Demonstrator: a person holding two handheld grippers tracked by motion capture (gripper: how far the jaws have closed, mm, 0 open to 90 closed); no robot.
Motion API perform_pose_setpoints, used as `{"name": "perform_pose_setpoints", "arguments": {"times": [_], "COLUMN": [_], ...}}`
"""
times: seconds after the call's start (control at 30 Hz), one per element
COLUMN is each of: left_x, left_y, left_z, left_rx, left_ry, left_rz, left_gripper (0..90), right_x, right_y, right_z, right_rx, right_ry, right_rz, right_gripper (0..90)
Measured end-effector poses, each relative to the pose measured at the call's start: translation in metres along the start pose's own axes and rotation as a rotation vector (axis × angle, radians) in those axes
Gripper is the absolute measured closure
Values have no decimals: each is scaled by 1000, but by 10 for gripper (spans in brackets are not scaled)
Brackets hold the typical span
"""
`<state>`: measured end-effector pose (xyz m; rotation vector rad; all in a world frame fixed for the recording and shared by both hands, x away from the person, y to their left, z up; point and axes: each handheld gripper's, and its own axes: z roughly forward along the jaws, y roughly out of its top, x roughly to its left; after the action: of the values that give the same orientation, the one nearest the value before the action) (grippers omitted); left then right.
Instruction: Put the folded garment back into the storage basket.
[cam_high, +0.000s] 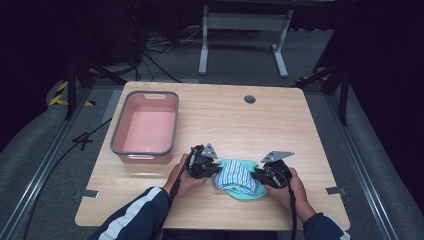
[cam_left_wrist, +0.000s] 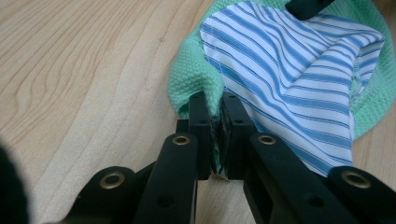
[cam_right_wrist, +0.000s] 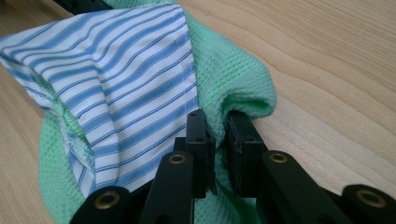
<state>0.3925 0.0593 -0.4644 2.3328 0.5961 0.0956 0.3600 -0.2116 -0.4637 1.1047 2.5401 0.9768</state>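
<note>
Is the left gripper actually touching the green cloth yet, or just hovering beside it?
Touching. The left gripper view shows the left gripper with its jaws shut on a fold at the edge of the green cloth, fabric pinched between them.

Mint-green waffle cloth (cam_high: 239, 192), blue-and-white striped fabric (cam_high: 235, 175) on top, bunched and rumpled, lying near the bench's 6 o'clock edge; its 9 and 3 o'clock edges are pinched up.
</note>
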Motion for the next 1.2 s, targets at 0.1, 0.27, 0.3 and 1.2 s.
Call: {"name": "perform_pose_setpoints", "arguments": {"times": [0.1, 0.27, 0.3, 1.2], "left_x": [-2, -7, -7, -5], "left_y": [3, 9, 10, 39], "left_z": [0, -1, -2, -30], "left_rx": [1, 1, -5, -83], "left_ry": [0, 7, 8, 34], "left_rz": [4, 37, 38, 72], "left_gripper": [849, 849, 850, 856], "right_x": [0, 1, 0, 0], "right_y": [-1, -2, -2, 15], "right_z": [-3, -8, -9, -33], "right_rx": [-13, -19, -23, -116], "right_ry": [0, -5, -6, -36], "right_rz": [3, 8, 7, 45], "right_gripper": [802, 802, 802, 803]}}
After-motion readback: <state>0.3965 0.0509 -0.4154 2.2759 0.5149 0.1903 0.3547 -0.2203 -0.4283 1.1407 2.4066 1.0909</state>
